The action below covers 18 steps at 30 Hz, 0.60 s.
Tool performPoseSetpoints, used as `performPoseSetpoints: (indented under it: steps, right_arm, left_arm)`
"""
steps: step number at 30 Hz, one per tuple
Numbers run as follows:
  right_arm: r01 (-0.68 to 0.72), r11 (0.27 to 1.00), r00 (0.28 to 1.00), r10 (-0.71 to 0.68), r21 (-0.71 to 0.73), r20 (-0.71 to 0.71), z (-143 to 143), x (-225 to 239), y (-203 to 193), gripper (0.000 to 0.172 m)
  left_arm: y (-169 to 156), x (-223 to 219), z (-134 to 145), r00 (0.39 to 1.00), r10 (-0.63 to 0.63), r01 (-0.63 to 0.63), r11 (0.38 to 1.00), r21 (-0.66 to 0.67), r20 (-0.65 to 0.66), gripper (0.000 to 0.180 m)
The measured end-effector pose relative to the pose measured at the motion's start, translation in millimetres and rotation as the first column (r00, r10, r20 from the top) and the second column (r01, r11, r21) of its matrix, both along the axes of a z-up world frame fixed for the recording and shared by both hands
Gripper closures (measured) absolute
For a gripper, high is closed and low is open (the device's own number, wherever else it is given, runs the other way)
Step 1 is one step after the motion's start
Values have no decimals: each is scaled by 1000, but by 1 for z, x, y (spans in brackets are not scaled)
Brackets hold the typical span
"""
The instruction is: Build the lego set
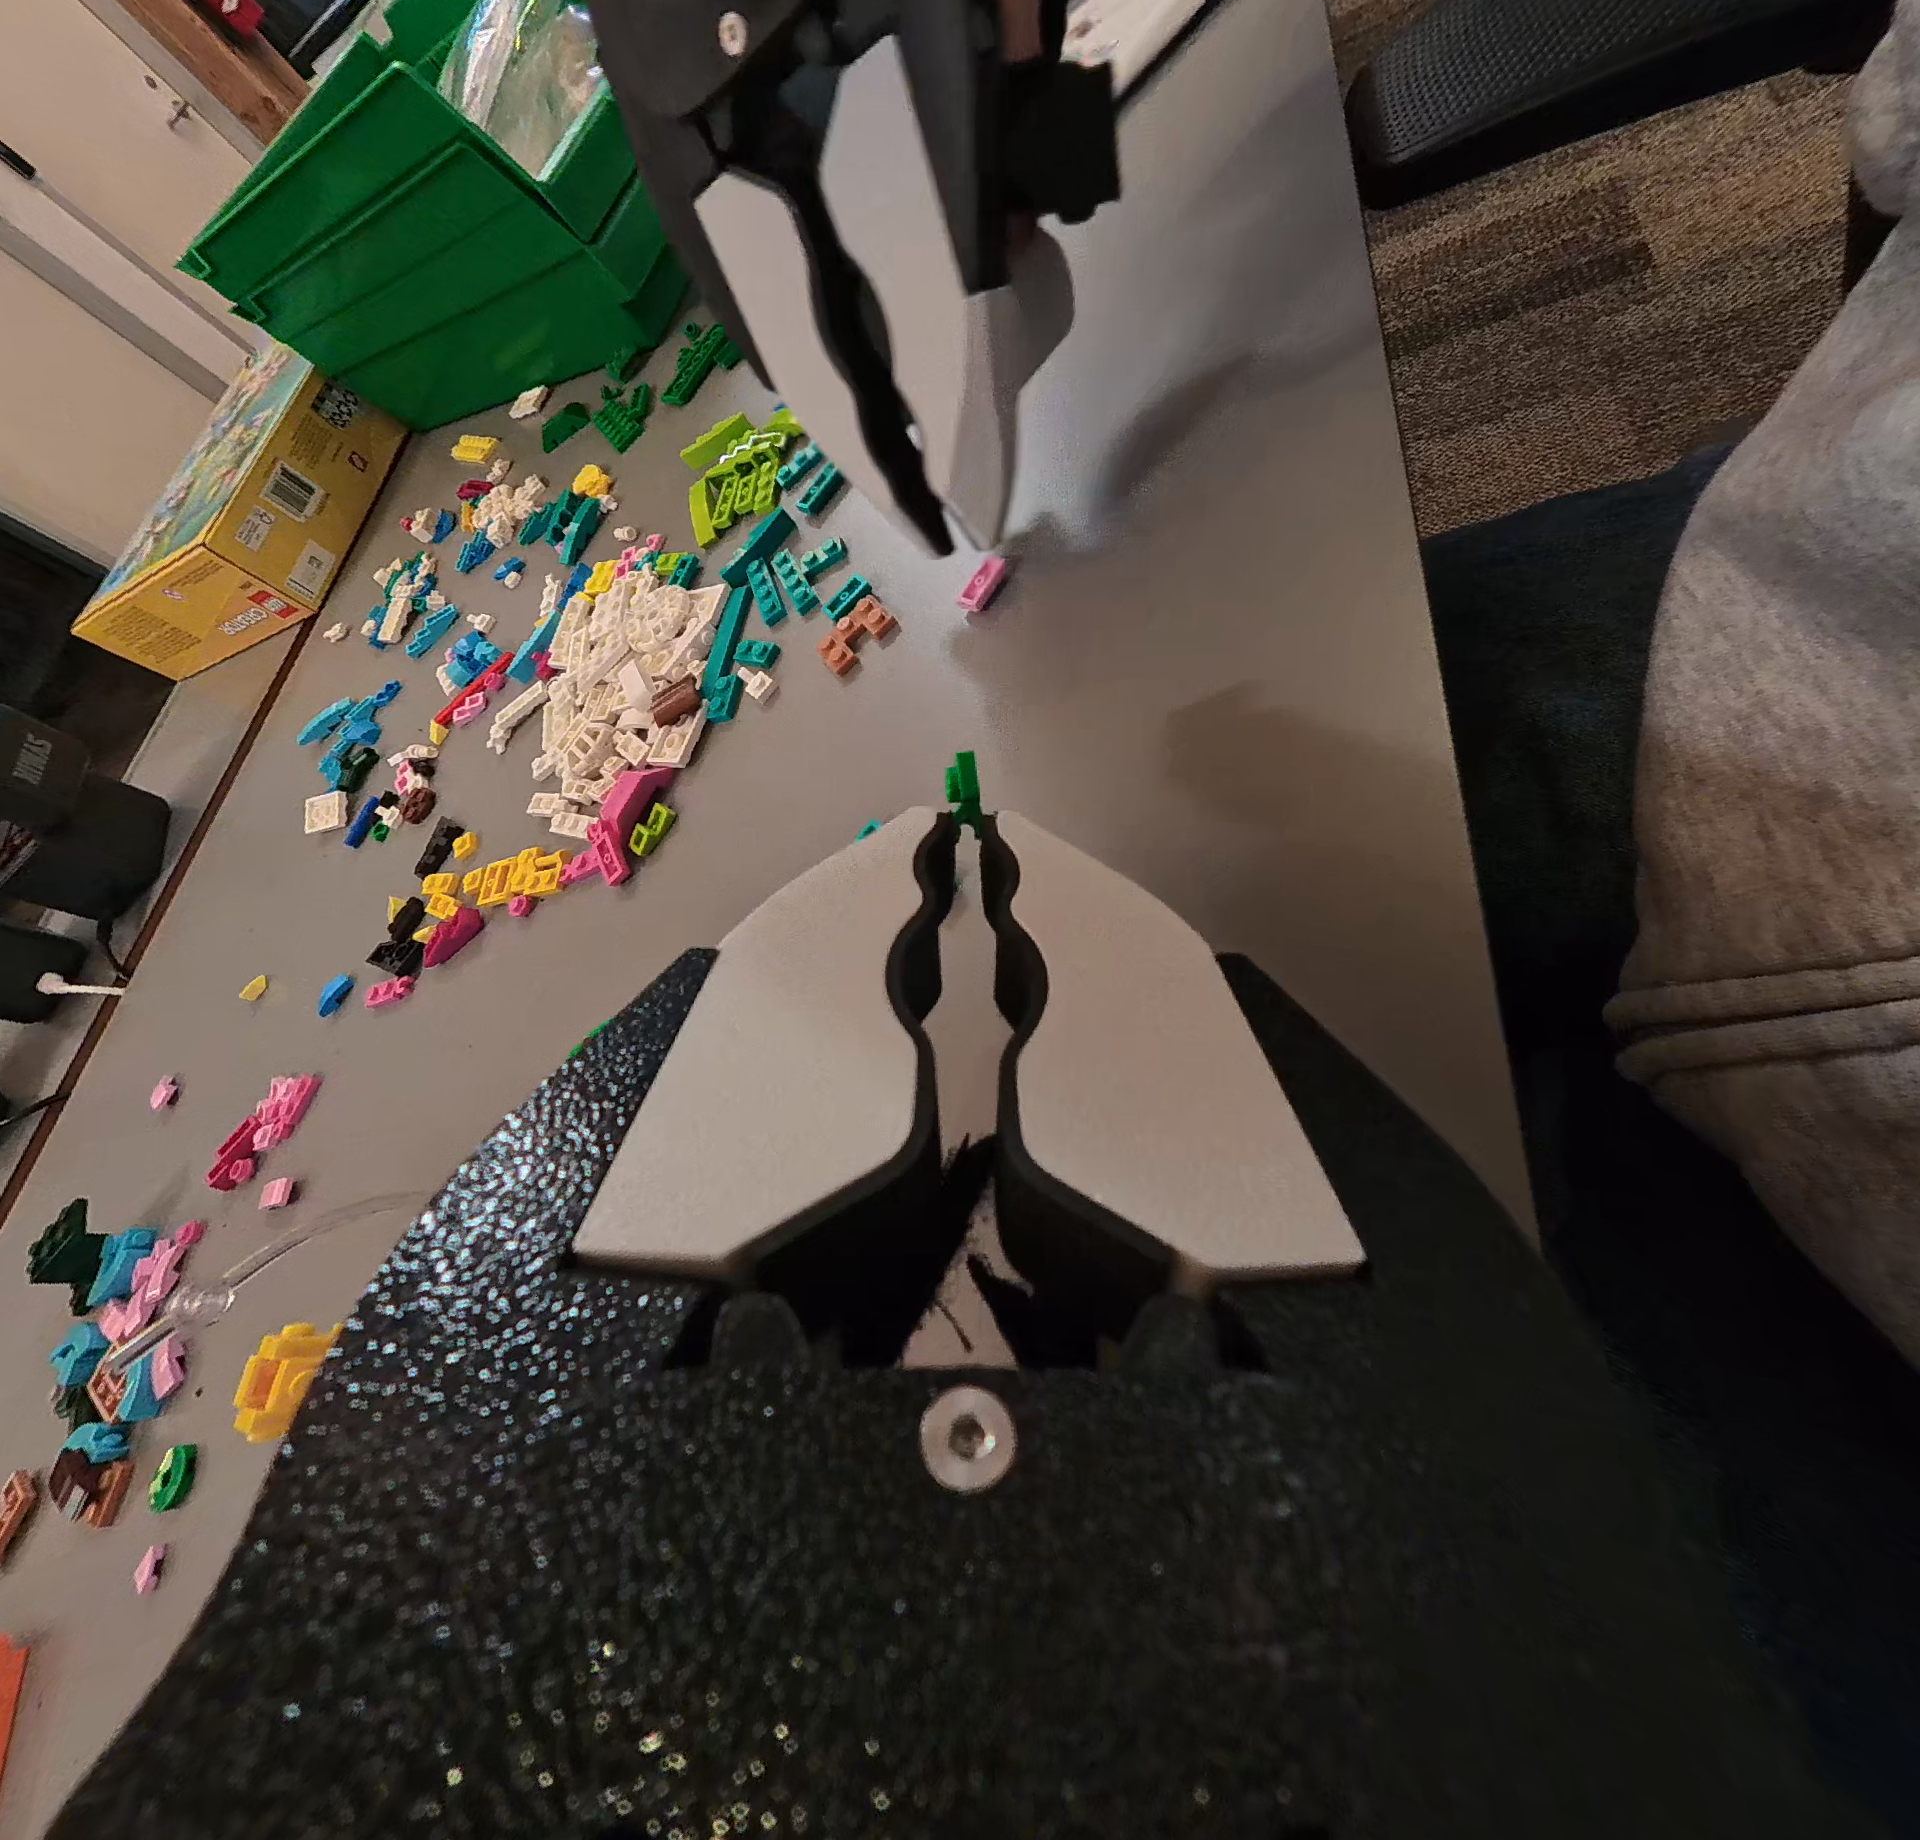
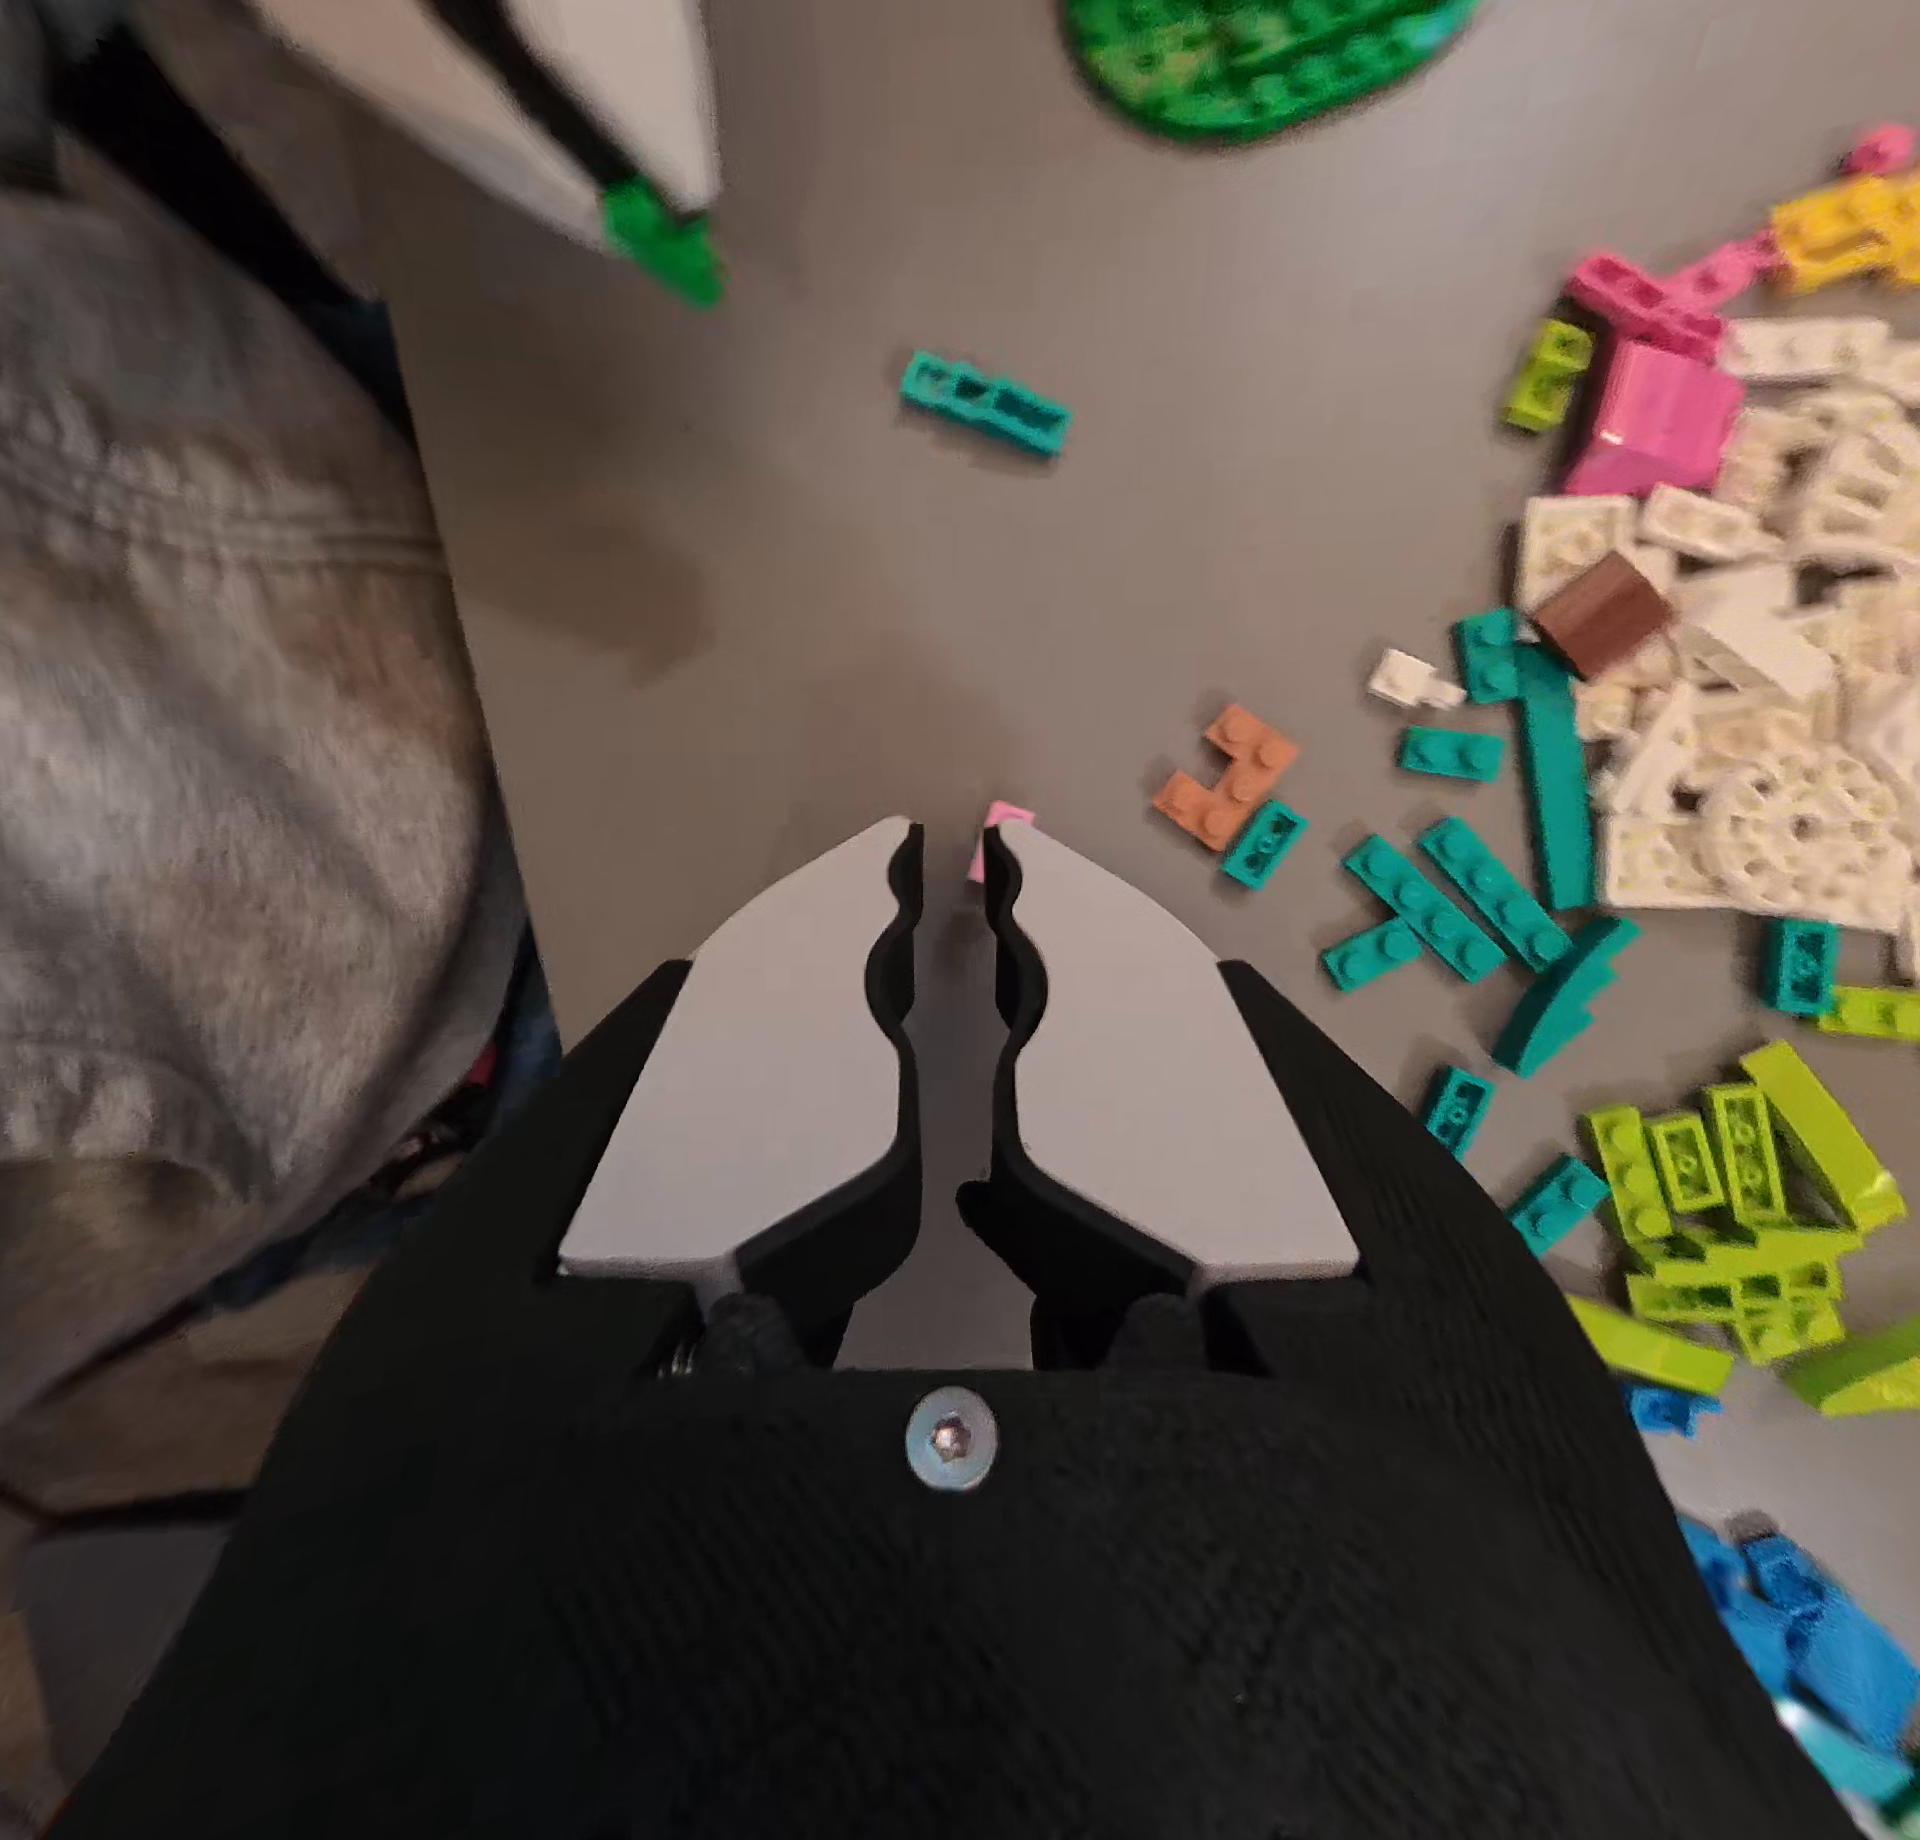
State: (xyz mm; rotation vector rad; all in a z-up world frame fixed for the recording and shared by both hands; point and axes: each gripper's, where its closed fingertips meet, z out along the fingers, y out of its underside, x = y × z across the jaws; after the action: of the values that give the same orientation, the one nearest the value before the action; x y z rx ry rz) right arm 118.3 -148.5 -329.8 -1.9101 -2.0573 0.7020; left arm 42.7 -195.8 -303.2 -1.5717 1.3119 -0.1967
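Note:
My left gripper [image 1: 966, 829] is shut on a small green brick piece [image 1: 964, 784] that sticks out past its tips, held above the grey table [image 1: 1195, 647]. It also shows in the right wrist view [image 2: 655, 206] at the top left, with the green piece [image 2: 670, 242] in its tips. My right gripper [image 2: 951, 840] is open, its tips low over the table. A small pink brick [image 2: 1005, 816] lies on the table against its right fingertip, not gripped. In the left wrist view the right gripper [image 1: 966, 541] hovers just over that pink brick [image 1: 983, 585].
Loose bricks lie left of the grippers: a white pile [image 1: 623, 678], teal plates [image 2: 1444, 907], lime pieces [image 2: 1745, 1219] and an orange-brown corner plate [image 2: 1226, 772]. Green bins [image 1: 436, 232] and a yellow box [image 1: 239, 533] stand behind. A green baseplate [image 2: 1268, 24] lies farther off. A person's grey clothing [image 1: 1766, 751] is at the table edge. My right fingertips sit around 10 cm from my left ones.

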Motion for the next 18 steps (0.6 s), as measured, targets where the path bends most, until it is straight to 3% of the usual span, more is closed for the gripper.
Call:
performPoseSetpoints:
  steps: [1,4,10,15,18]
  right_arm:
    - [62,998,998,-62,-30,4,0,-1,6,162]
    - [163,978,985,-153,-130,82,-8,6,12,160]
    - [176,970,980,-156,-168,124,-14,6,6,162]
    - [67,996,992,-61,-56,107,-15,2,3,166]
    - [-82,984,994,70,157,86,-14,-5,1,166]
  left_arm:
    - [0,0,0,1000,-1,1,1000,0,-2,175]
    - [-1,0,-1,1000,-3,3,1000,1,-8,175]
    - [1,-1,-2,1000,1,-1,1000,-13,0,175]
    - [2,-4,-4,1000,30,-30,999,-45,-2,175]
    - [2,-4,-4,998,56,-52,989,-136,27,175]
